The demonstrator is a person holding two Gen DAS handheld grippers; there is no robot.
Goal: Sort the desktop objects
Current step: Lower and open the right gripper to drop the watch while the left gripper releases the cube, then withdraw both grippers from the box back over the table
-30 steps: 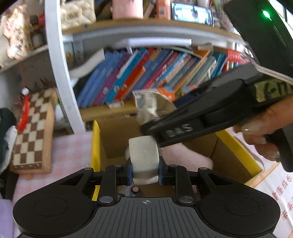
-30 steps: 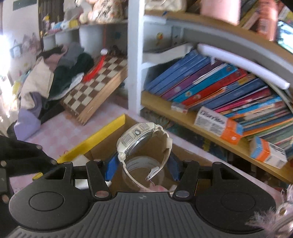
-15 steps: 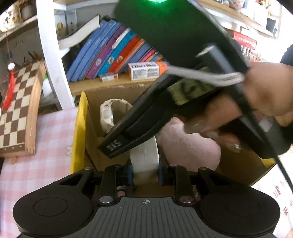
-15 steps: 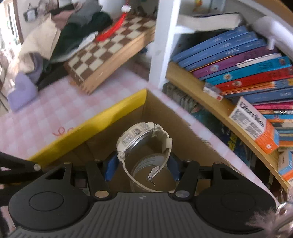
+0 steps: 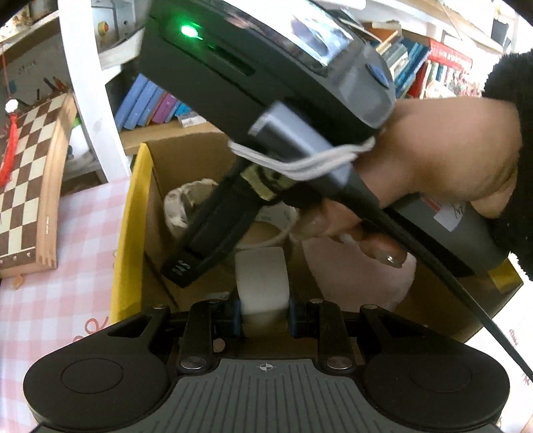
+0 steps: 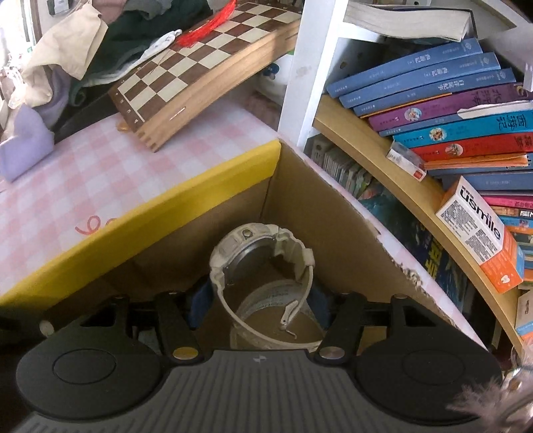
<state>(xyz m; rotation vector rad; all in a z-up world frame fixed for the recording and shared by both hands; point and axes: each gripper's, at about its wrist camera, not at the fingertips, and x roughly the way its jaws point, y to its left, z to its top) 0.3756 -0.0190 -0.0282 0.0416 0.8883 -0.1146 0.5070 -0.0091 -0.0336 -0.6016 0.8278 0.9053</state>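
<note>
Left gripper (image 5: 262,316): clamped on a white block (image 5: 261,283), above the cardboard box (image 6: 339,229)
Right gripper (image 6: 258,299): jaws opening; white watch (image 6: 256,263) between them, pads barely off its strap
Watch: inside box, near the yellow-edged corner
Right hand (image 5: 433,160): gripping the handle

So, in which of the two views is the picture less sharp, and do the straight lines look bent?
Left wrist view: the right gripper and hand fill the frame, smeared by motion blur; the green light glares. Right wrist view: sharp, evenly daylit; watch and books are crisp, but the shelf board curves from fisheye distortion.
</note>
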